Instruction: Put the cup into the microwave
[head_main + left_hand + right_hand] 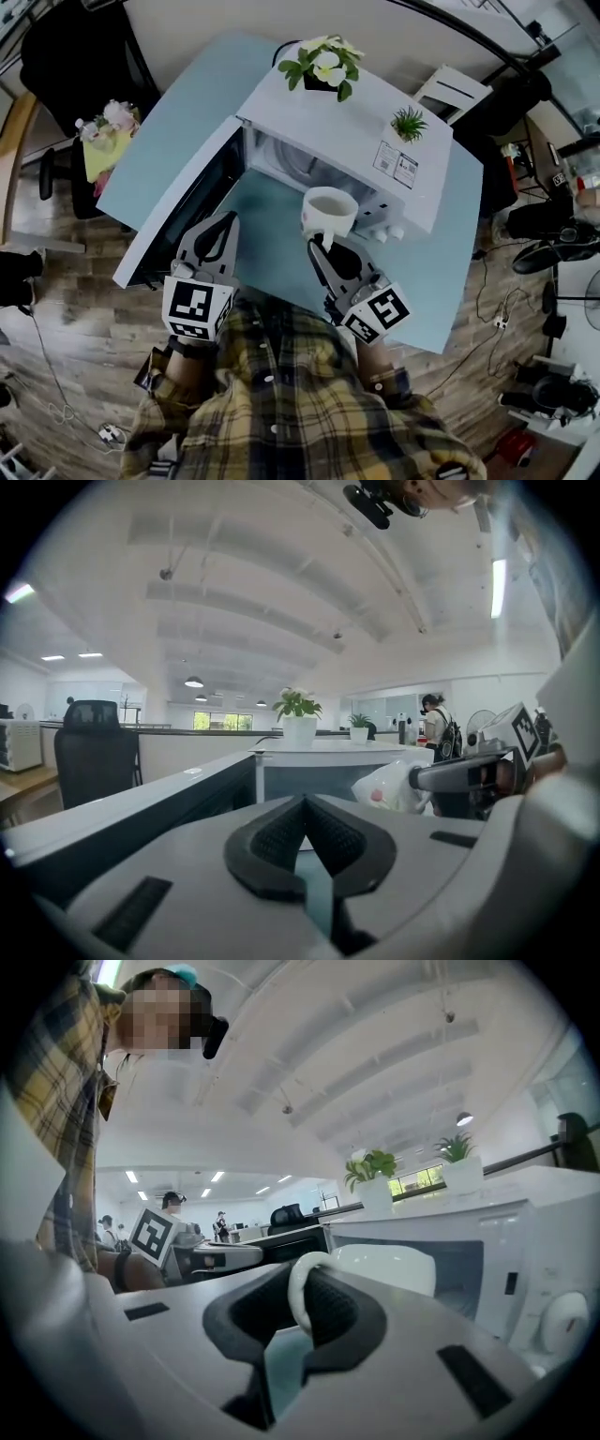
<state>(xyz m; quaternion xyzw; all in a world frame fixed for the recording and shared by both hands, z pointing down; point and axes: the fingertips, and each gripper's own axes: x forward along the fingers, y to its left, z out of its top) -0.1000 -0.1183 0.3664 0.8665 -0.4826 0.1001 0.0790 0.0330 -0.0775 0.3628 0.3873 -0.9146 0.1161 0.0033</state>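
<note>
As your right gripper (316, 247) fingers clamp the white ceramic cup (329, 208) handle, left gripper (223, 223) fingers rest together, empty. Next, slide it level into the open white microwave (361, 98).

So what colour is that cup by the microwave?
The cup is white; the head view shows it best.
</note>
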